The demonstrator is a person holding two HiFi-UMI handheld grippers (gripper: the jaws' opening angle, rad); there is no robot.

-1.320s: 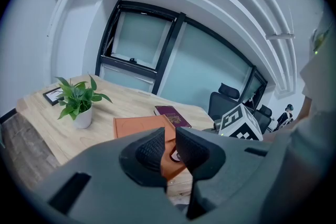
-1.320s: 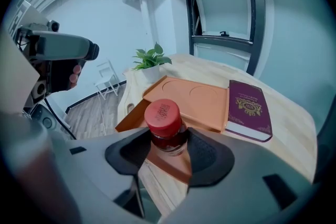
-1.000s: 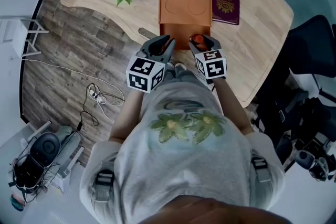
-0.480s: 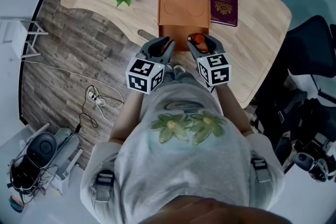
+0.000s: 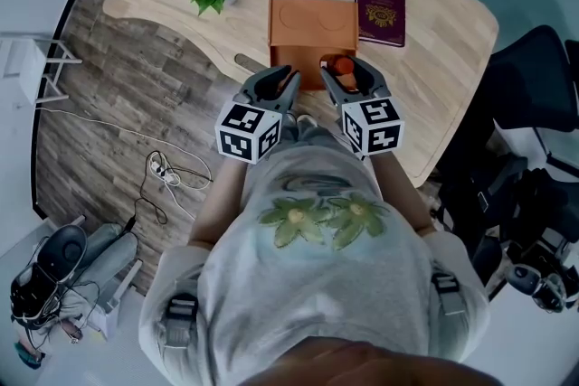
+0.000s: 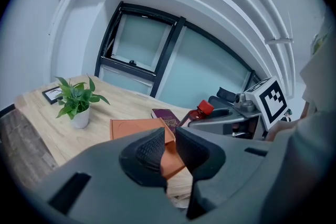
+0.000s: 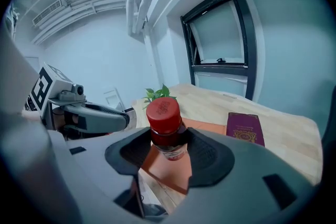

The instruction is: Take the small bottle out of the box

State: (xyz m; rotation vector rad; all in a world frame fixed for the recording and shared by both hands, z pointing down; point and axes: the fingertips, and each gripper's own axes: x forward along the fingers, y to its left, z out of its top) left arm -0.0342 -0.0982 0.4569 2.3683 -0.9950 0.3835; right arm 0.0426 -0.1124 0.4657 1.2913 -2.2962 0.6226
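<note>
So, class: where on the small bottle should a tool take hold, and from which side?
Grip the small bottle on its round body just under the red cap, coming level from the side. It stands roughly upright and its narrow body fits between the jaws; the right tool is shut on it there.

No lettering can be read: the maroon booklet [image 7: 244, 131] beyond the jaws of the right gripper [image 7: 169, 155] carries a gold crest with print too small, and the label on the small bottle [image 7: 167, 126] between them is blurred

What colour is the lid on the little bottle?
Red. The bottle cap shows best in the right gripper view.
</note>
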